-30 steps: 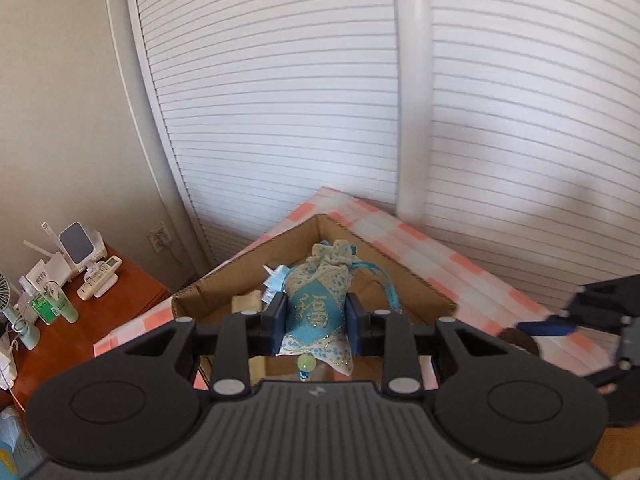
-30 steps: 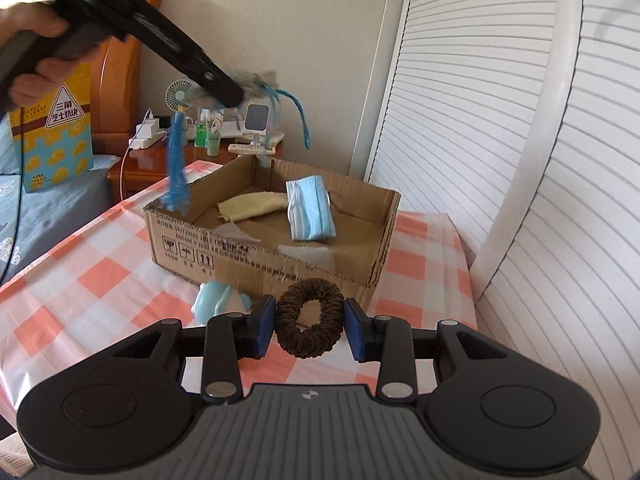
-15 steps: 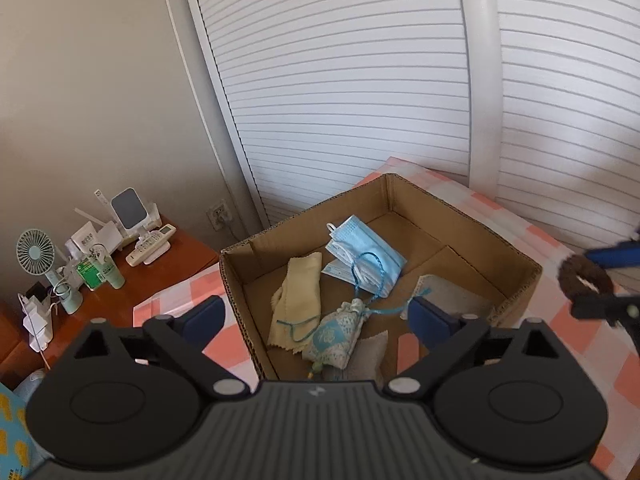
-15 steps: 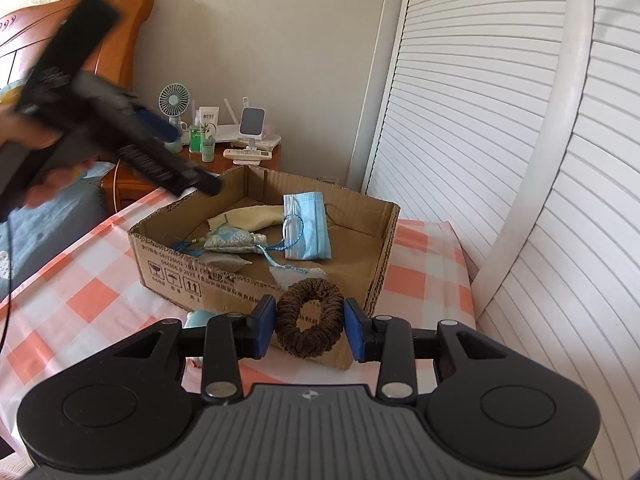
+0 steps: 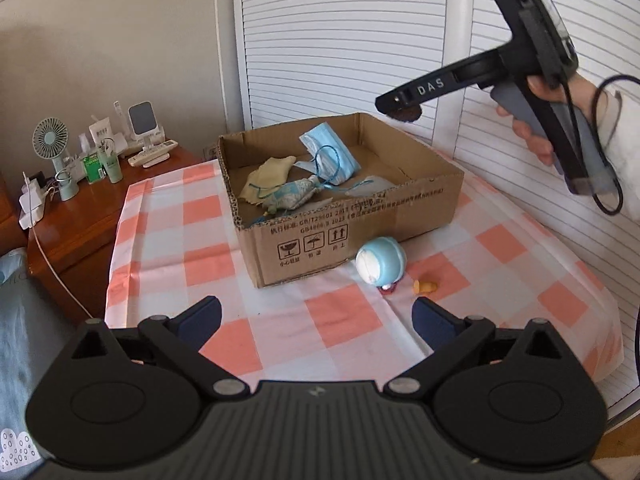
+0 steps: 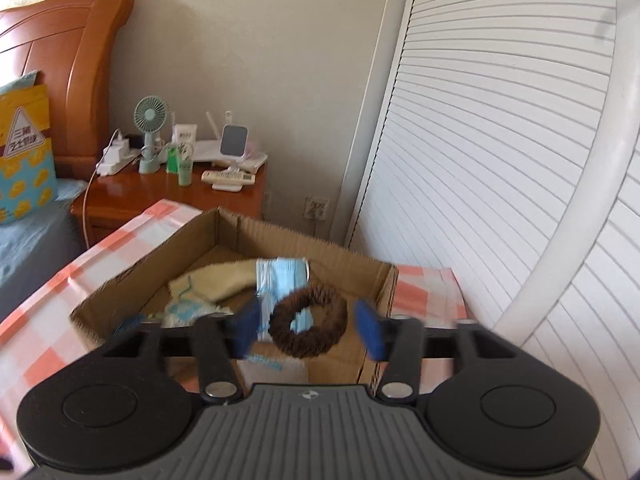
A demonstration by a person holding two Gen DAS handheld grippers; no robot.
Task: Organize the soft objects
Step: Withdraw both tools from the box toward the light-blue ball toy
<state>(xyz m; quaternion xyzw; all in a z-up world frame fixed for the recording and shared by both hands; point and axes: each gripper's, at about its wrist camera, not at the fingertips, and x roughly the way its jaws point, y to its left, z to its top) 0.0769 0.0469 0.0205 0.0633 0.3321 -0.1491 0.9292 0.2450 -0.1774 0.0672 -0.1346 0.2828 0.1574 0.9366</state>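
A cardboard box (image 5: 352, 220) stands on the checked tablecloth and holds a blue face mask (image 5: 330, 154), a yellow cloth (image 5: 268, 174) and a teal sachet (image 5: 292, 196). My left gripper (image 5: 316, 322) is open and empty, low over the cloth in front of the box. My right gripper (image 6: 306, 326) is above the box (image 6: 384, 280) with its jaws parted; the brown scrunchie (image 6: 308, 326) sits loose between them, touching neither pad. In the left wrist view the scrunchie (image 5: 408, 114) shows under the right gripper's tip.
A light-blue round toy (image 5: 380, 260) and a small yellow piece (image 5: 426, 287) lie on the cloth in front of the box. A wooden nightstand (image 5: 80, 216) with a fan and bottles stands left. White louvred doors (image 6: 500, 160) are behind and right.
My left gripper dropped the sachet into the box, opened and pulled back low. My right gripper carried the scrunchie over the box and its jaws have opened.
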